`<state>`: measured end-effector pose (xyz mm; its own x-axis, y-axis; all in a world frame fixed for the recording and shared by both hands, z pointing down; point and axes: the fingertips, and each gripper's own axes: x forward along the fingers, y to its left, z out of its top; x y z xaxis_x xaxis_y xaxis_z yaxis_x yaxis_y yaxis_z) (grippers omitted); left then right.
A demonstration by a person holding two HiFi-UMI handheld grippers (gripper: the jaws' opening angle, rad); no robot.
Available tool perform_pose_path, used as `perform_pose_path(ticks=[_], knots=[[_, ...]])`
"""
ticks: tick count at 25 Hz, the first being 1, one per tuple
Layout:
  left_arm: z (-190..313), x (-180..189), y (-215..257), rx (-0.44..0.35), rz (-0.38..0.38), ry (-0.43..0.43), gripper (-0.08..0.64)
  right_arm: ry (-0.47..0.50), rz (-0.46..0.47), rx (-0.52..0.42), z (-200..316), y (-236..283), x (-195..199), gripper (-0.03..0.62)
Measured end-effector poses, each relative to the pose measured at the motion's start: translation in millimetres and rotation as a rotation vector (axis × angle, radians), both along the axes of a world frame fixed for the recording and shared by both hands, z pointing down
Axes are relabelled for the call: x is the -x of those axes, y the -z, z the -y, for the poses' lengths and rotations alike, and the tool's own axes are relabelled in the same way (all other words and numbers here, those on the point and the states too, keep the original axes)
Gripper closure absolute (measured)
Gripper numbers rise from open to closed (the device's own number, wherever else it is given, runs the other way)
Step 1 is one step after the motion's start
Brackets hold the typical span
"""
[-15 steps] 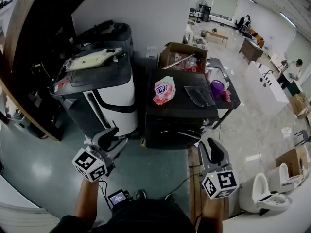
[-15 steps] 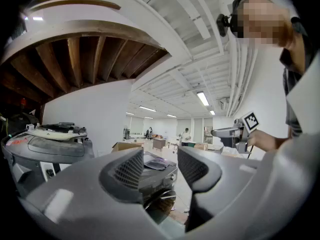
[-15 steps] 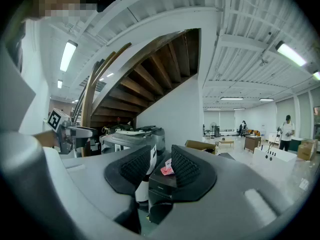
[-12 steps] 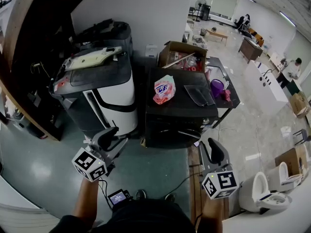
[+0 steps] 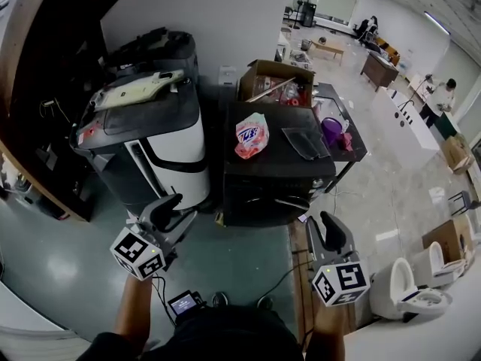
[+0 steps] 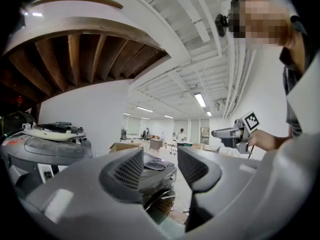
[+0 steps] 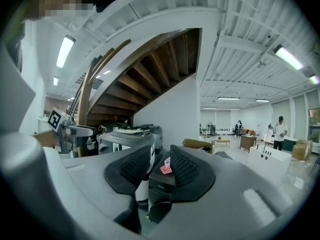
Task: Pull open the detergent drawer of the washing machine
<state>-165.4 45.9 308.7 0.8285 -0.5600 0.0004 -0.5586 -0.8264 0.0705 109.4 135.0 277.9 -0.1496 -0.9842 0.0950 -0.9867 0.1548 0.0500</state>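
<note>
Left gripper [image 5: 179,210] is held low, jaws partly apart with nothing between them; the left gripper view [image 6: 160,166] shows only open air in the gap. Right gripper [image 5: 328,228] has its jaws apart by a narrower gap and is also empty, as the right gripper view [image 7: 161,166] confirms. The black washing machine [image 5: 274,179] stands ahead of both grippers, well apart from each: ahead and to the right of the left one, ahead and slightly left of the right one. It shows through the jaw gap in both gripper views [image 6: 157,176] [image 7: 160,189], and its round door faces the grippers. The detergent drawer is somewhere on the upper front panel but too small to pick out; that panel looks flush, with nothing sticking out. On top of the machine, beyond both grippers, lie a pink and white bag [image 5: 250,138] and a clear tray [image 5: 306,143]. A purple cup [image 5: 334,134] is on the dark side table just right of that. An open cardboard box [image 5: 276,86] sits behind the machine. A white and dark printer [image 5: 158,141] stands ahead of the left gripper, beside the washer's left side. A white toilet [image 5: 409,295] is off to the right of the right gripper. A small screen device [image 5: 183,304] lies on the floor below the left gripper.
</note>
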Motion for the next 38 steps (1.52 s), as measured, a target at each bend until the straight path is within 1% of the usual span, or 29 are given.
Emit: perform_pose_path(ticks=[4, 8, 13, 16, 20, 25, 31, 38], knots=[[6, 7, -1, -0.001, -0.016, -0.009, 0.334, -0.002, 0.024, -0.007, 4, 2, 10, 0.479], [10, 7, -4, 0.01, -0.032, -0.02, 0.333, 0.006, 0.014, 0.018, 5, -2, 19, 0.479], [14, -1, -9, 0.022, -0.043, -0.032, 0.334, -0.002, 0.008, 0.03, 9, -3, 14, 0.479], [19, -4, -14, 0.03, -0.042, -0.023, 0.334, 0.011, 0.011, 0.04, 17, -9, 10, 0.479], [26, -11, -16, 0.042, -0.024, 0.014, 0.334, 0.045, 0.025, 0.053, 32, -16, 1, 0.479], [33, -30, -14, 0.046, 0.003, 0.066, 0.333, 0.102, 0.055, 0.056, 60, -22, -22, 0.479], [37, -53, -2, 0.037, 0.024, 0.157, 0.334, 0.192, 0.084, 0.046, 92, -18, -50, 0.479], [36, -78, -3, 0.036, 0.05, 0.26, 0.334, 0.298, 0.107, 0.05, 122, -26, -78, 0.479]])
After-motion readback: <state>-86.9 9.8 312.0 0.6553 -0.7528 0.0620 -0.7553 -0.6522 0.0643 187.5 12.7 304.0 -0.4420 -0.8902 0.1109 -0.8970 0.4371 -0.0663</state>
